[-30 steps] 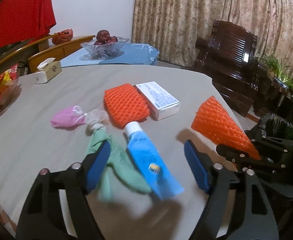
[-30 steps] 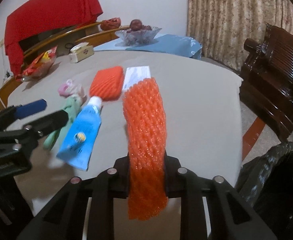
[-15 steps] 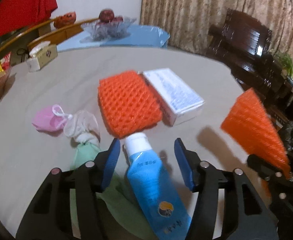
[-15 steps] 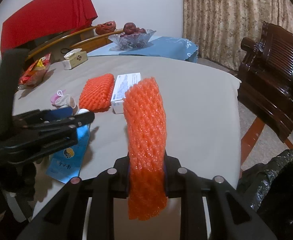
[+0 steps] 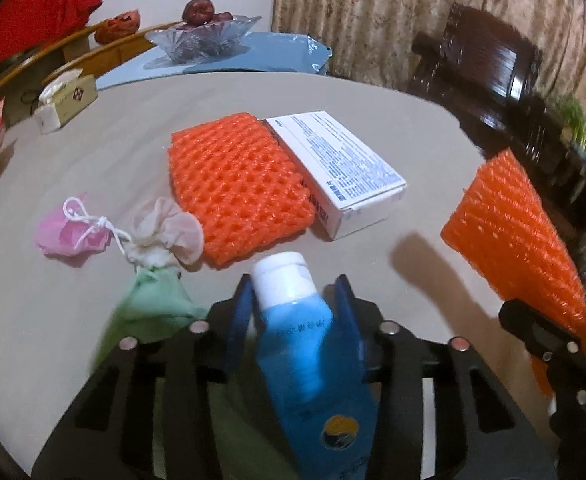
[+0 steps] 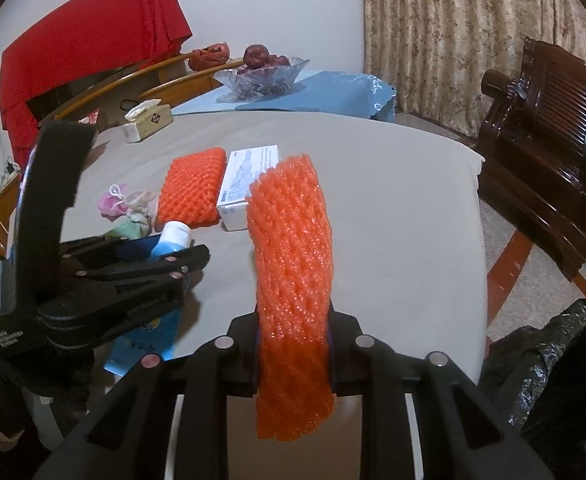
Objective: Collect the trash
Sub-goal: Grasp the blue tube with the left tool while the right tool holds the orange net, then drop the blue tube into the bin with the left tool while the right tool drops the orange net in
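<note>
Between the left gripper pads, a blue tube — tail blurred; right gripper clamps orange netting.

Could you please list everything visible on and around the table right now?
Foam net sleeve: 1, orange, clamped in the right gripper.
Foam net pad: 1, orange, table centre, against the box.
Box: 1, white, right of the pad.
Tube: 1, blue with white cap, between the left gripper's fingers.
Cloth pouches: 3, pink, cream and green, left of the tube.
Tissue box: 1, cream, far left table edge.
Glass fruit bowl: 1, clear, on the blue cloth behind.
Trash bag: 1, black, right of the table.
Table: 1, beige cover.
Left gripper: closed around the tube.
Right gripper: shut on the sleeve.
</note>
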`<state>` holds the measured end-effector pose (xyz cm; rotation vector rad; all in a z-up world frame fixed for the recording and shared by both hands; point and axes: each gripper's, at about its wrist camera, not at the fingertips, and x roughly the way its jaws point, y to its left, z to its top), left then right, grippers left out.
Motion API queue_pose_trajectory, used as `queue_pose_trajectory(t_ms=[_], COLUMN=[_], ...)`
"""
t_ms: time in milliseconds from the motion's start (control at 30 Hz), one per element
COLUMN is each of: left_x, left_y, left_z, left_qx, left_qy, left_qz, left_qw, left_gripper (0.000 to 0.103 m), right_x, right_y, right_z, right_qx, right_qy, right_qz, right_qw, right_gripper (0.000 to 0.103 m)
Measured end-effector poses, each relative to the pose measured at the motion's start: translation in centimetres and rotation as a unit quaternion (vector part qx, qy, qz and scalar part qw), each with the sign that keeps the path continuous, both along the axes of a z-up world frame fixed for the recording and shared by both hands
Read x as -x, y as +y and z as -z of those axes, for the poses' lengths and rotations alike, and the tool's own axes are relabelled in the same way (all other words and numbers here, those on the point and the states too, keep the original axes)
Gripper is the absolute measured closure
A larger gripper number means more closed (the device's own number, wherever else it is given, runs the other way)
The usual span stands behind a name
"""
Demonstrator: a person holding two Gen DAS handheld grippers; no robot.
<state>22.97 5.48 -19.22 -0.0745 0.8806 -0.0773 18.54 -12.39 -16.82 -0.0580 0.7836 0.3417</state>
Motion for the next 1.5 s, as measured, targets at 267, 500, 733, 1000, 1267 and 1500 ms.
queue_pose_trajectory(t_ms=[267,500,733,1000,1267,1500], left_x=[3.0,5.9,7.3,8.4,10.0,11.4], left_y=[-1.0,-2.3,-2.7,-3.7,-6.2,-10.8], left_z=[-2.4,-5.4,-7.8,-9.8,-11.8,-13.1], left_qx=[0.038,0.044,0.058,0.060,0.061,0.069], left_qy=[-0.040,-0.074,-0.098,-0.115,-0.130,-0.140], left_qz=[0.022,0.049,0.061,0.074,0.101,0.150], left_qw=[0.9982,0.9951,0.9916,0.9888,0.9844,0.9763], left_gripper=[0.074,0.074,0.075,0.075,0.075,0.075], right_x=[0.7,1.5,3.0,4.4,6.9,9.9], right_y=[-0.8,-1.5,-2.0,-3.1,-6.5,-11.2], right_z=[-1.7,-3.8,-5.7,-7.3,-8.9,-9.8], right_qx=[-0.012,-0.025,-0.035,-0.040,-0.044,-0.035], right_qy=[-0.017,-0.036,-0.053,-0.067,-0.080,-0.087], right_qz=[0.009,0.018,0.021,0.032,0.068,0.120], right_qw=[1.000,0.999,0.998,0.996,0.994,0.988], right_gripper=[0.079,0.080,0.080,0.080,0.080,0.080])
